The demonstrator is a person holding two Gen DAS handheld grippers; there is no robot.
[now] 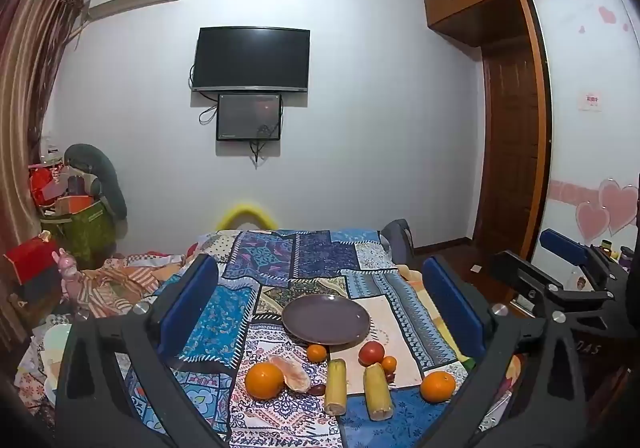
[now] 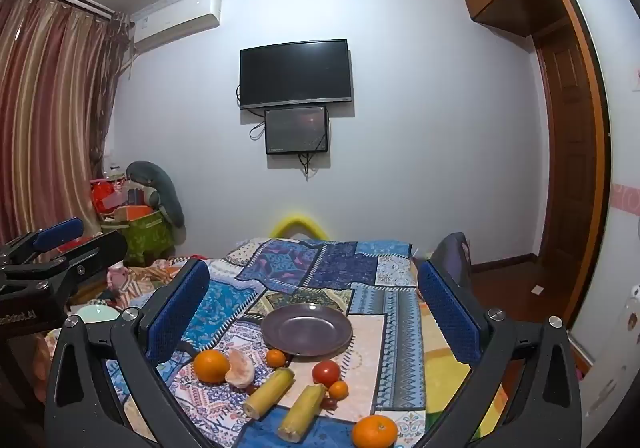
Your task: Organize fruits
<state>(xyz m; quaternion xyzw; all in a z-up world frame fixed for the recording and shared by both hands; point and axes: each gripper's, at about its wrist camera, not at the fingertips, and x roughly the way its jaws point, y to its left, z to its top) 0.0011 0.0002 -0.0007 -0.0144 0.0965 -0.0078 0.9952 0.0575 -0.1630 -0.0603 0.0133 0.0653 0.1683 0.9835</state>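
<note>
An empty dark purple plate (image 1: 326, 319) (image 2: 307, 329) sits on a patchwork cloth. In front of it lie an orange (image 1: 264, 380) (image 2: 211, 366), a peeled citrus piece (image 1: 291, 372) (image 2: 240, 367), two small tangerines (image 1: 316, 352) (image 1: 389, 363), a red tomato (image 1: 371, 353) (image 2: 326, 372), two yellow corn pieces (image 1: 335, 386) (image 1: 377, 391) and a second orange (image 1: 437, 386) (image 2: 374, 431). My left gripper (image 1: 320, 312) is open and empty, held above the fruit. My right gripper (image 2: 316, 312) is open and empty too, to the right of the left one.
The patchwork cloth (image 1: 304, 260) covers a table or bed. Clutter and a toy (image 1: 72, 280) lie at the left. A dark chair back (image 1: 398, 244) stands at the far right corner. A wooden door (image 1: 512, 151) and a wall TV (image 1: 251, 59) are behind.
</note>
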